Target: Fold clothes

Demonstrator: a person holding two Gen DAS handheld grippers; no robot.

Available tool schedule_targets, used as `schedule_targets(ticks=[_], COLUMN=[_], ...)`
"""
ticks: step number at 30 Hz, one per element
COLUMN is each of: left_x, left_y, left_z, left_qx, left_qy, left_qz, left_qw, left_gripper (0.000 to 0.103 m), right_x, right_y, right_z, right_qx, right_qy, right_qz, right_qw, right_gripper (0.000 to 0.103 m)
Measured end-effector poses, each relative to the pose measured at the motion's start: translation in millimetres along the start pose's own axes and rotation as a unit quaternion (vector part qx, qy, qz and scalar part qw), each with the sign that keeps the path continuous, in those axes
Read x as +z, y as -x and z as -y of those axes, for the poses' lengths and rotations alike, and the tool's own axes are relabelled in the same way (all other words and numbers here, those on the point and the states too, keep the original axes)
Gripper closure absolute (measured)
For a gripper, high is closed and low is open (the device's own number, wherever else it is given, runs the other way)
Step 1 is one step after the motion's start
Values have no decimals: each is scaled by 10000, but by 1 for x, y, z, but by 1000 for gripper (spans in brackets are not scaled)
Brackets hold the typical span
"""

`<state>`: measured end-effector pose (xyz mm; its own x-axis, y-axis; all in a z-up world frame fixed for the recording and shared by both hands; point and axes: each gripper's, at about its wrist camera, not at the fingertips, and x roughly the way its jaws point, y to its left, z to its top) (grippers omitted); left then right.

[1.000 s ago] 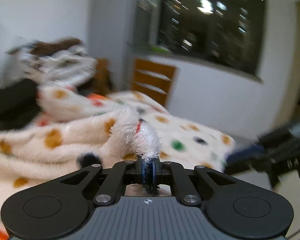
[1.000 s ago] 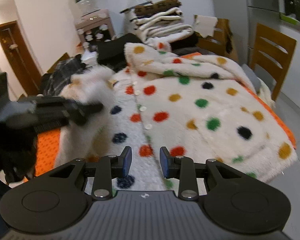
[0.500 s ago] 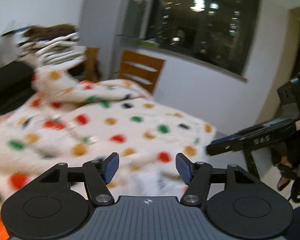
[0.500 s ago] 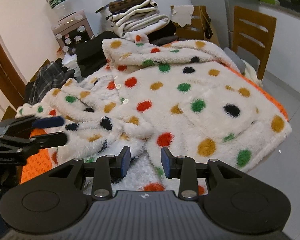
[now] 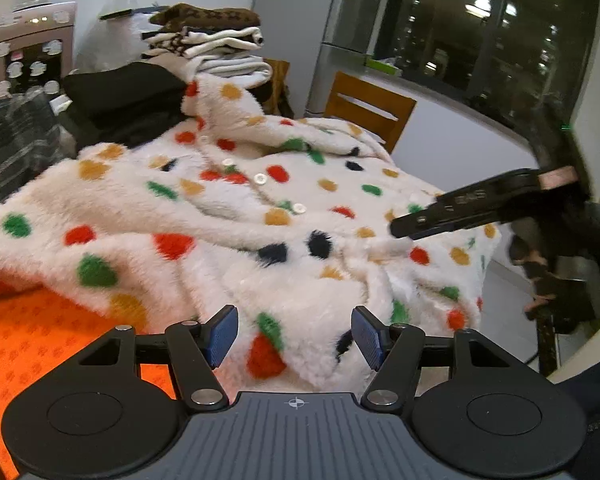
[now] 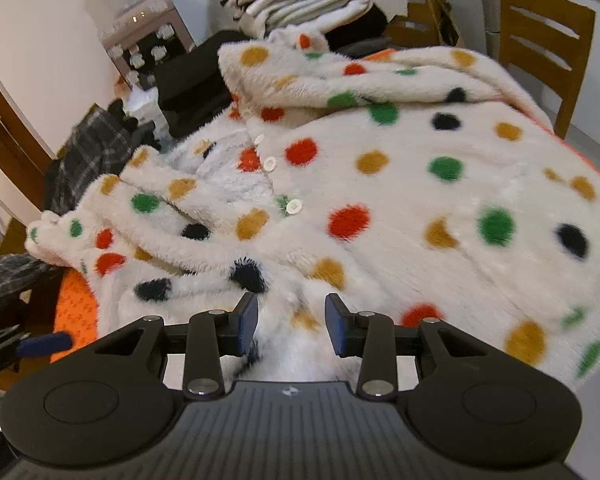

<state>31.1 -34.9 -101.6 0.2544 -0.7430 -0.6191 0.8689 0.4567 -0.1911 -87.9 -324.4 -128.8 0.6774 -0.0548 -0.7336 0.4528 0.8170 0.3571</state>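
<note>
Above spotted fleece jacket, left gripper jaws wide, empty, right gripper jaws parted, empty

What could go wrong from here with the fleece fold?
1. The polka-dot fleece top hangs over the table's near edge, so a tug may slide it off the orange table cover.
2. Both the left gripper and right gripper are open; thick pile may bunch, and a pinch could catch several layers.
3. The folded sleeve looks loose and could unroll.
</note>
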Motion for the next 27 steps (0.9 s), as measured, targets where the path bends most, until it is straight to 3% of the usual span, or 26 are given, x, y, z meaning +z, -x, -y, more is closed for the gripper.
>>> schedule_targets(ticks=[10, 12, 13, 19, 27], left_x=[-8, -11, -14, -38, -65], left_y=[43, 54, 59, 88, 75], left_z=[-19, -21, -21, -18, 48], left_qx=[839, 1077, 1225, 2059, 2198], left_qy=[753, 943, 1058, 1986, 2310], left_qz=[189, 236, 259, 419, 352], left_qw=[9934, 9894, 9865, 9573, 9472], left_gripper=[38, 38, 38, 38, 38], right_x=[5, 4, 4, 16, 42], right_y=[-73, -76, -76, -24, 76], right_z=[-15, -13, -11, 23, 87], right_qx=[-422, -435, -420, 69, 413], right_qy=[448, 574, 618, 407, 338], right_qz=[-602, -599, -581, -242, 326], right_qw=[9963, 9956, 9955, 9989, 9980], right_gripper=[60, 85, 85, 90, 91])
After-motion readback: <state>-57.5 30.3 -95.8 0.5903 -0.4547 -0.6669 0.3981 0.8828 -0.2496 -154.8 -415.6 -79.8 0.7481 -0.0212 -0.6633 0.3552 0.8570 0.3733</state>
